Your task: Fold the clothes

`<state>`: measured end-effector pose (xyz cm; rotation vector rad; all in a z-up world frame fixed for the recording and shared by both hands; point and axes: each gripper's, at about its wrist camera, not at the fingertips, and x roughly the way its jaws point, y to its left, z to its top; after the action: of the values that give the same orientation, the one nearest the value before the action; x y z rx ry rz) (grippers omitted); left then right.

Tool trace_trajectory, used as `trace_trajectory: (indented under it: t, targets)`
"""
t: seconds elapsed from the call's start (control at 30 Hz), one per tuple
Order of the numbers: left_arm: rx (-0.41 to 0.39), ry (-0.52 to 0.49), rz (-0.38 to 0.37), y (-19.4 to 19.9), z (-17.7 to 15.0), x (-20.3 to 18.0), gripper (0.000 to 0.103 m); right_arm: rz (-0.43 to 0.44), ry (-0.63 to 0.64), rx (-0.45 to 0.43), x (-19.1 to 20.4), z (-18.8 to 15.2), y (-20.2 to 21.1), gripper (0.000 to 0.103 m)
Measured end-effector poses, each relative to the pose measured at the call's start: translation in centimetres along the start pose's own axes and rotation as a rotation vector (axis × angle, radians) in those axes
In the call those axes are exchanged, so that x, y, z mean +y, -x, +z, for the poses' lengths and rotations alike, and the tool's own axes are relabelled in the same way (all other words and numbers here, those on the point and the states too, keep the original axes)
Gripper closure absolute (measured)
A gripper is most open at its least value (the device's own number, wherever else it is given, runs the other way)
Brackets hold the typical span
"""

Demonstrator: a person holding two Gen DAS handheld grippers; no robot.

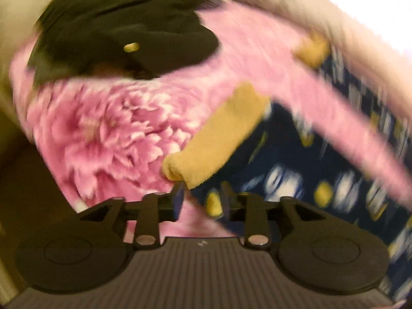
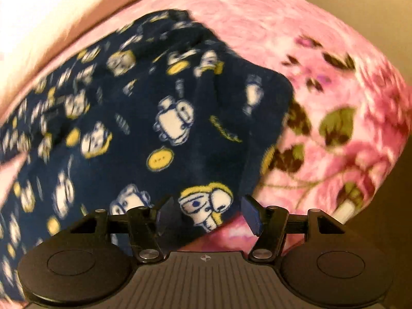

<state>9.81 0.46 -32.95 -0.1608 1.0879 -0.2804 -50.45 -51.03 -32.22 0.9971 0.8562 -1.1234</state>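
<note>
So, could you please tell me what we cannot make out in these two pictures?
- Left wrist view: motion blur smears the navy printed garment; its print is unreadable there.
- Left wrist view: the black garment is too blurred to identify.
- Right wrist view: the navy garment runs off the left edge.
- Right wrist view: the right tool body hides the garment's near hem.

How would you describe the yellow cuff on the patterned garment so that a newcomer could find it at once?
Start from the pink floral blanket covering the surface; on it lies a navy fleece garment printed with white and yellow cartoon figures. The yellow cuff is the plain band at its end nearest the left tongs, the only unpatterned yellow piece there.
</note>
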Motion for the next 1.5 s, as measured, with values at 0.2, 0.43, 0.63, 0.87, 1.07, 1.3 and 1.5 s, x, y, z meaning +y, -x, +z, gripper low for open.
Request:
trace_trajectory:
  t: [0.2, 0.43, 0.63, 0.87, 1.07, 1.3, 1.5]
  targets:
    - [0.006, 0.255, -0.052, -0.8, 0.5, 2.6, 0.056, 0.031, -0.208, 0.015, -2.5, -0.5, -0.6, 0.041]
    - [-0.163, 0.025, -0.073, -0.8, 1.4, 0.2, 0.098, 0.023, -0.200, 0.024, -2.5, -0.3, -0.7, 0.041]
    - [-0.150, -0.379, 0.091, -1.6, -0.4, -1.3, 0.088, 0.041, -0.197, 0.017, -3.1, -0.4, -1.3, 0.041]
    - [-0.137, -0.266, 0.241, -1.8, -1.8, -0.9, 0.060, 0.113, -0.185, -0.023, -5.1, -0.2, 0.1, 0.039]
    - [-0.189, -0.177, 0.265, 1.3, -3.1, -3.5, 0.076, 0.152, -0.281, -0.149, -9.1, 1.2, 1.3, 0.039]
    - [-0.086, -0.454, 0.006, 1.6, -11.0, -13.2, 0.080, 0.058, 0.079, -0.388, -5.2, 3.6, 1.8, 0.039]
    - [0.017, -0.730, -0.156, 0.8, -19.8, -20.9, 0.076, 0.063, 0.490, -0.265, 0.3, 2.8, -2.0, 0.039]
